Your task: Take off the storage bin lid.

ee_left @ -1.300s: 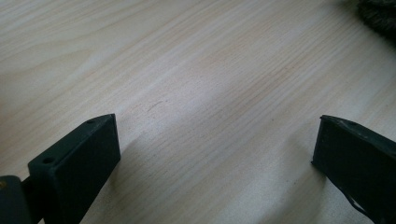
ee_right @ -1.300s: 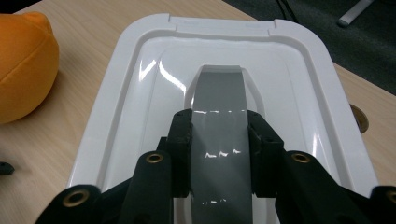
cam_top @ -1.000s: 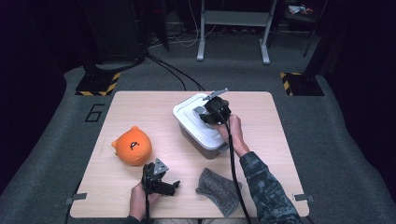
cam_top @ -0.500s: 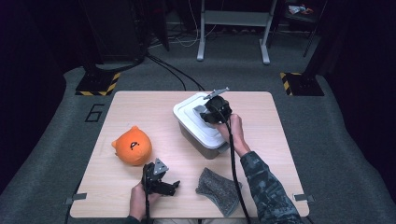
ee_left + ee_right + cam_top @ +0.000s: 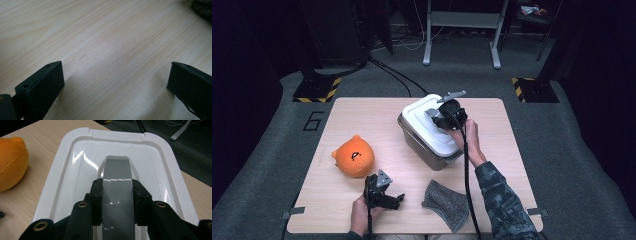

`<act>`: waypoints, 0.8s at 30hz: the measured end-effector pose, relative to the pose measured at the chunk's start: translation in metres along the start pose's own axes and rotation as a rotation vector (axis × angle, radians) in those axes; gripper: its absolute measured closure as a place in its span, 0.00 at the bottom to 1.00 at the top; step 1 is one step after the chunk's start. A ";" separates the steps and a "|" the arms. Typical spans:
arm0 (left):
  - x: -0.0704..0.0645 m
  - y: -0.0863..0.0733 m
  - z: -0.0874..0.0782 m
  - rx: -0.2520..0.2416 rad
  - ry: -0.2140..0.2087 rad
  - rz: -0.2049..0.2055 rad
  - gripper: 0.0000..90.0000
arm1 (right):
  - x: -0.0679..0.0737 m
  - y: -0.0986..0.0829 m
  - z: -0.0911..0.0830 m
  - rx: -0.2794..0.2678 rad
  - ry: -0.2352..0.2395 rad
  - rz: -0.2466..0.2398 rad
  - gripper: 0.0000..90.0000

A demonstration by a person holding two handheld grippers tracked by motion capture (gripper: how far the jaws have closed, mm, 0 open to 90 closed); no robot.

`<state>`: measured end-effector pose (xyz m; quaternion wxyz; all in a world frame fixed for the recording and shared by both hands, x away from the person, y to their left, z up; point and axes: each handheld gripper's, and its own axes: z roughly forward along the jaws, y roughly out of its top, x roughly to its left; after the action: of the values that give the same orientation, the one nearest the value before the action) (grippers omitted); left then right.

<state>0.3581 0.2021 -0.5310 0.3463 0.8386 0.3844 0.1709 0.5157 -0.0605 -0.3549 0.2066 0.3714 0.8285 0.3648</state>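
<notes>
A grey carpeted floor (image 5: 582, 150) in a dark room is seen around the light wooden table (image 5: 362, 115); metal stand legs (image 5: 462, 30) and hazard-striped blocks (image 5: 316, 91) are located beyond the far edge. On the table, a grey storage box (image 5: 424, 147) with a white lid (image 5: 424, 117) is positioned right of centre. An orange plush toy (image 5: 353, 156) is placed to the left of the box, well apart from it, and a grey knitted cloth (image 5: 446, 202) is laid near the front edge. No object is found between the box and either claw.

The right claw (image 5: 117, 202) is held over the lid, and its jaws are closed on the grey handle (image 5: 117, 175) at the middle of the lid. The lid is seated on the box.

The left claw (image 5: 384, 192) is held low over bare table near the front edge, between the plush toy and the cloth. Its jaws are spread wide with nothing between them; a corner of the cloth (image 5: 202, 7) is seen beyond them.
</notes>
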 end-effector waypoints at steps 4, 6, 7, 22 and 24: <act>0.000 0.000 0.000 0.002 0.000 0.005 0.00 | -0.006 0.000 -0.010 0.001 -0.016 0.016 0.74; 0.000 0.000 0.000 0.002 0.000 0.005 0.00 | -0.010 -0.001 -0.014 -0.013 -0.022 0.012 0.74; 0.000 0.000 0.000 0.002 0.000 0.005 0.00 | -0.011 -0.001 -0.017 -0.005 -0.029 0.025 0.74; 0.001 0.000 0.000 0.005 -0.006 0.006 0.00 | -0.035 -0.012 -0.045 -0.023 -0.091 0.055 0.74; 0.001 0.000 0.000 0.005 -0.006 0.006 0.00 | -0.038 -0.014 -0.048 -0.029 -0.097 0.054 0.74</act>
<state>0.3584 0.2026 -0.5306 0.3450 0.8409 0.3814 0.1686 0.5039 -0.1177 -0.3314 0.2420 0.4077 0.8019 0.3636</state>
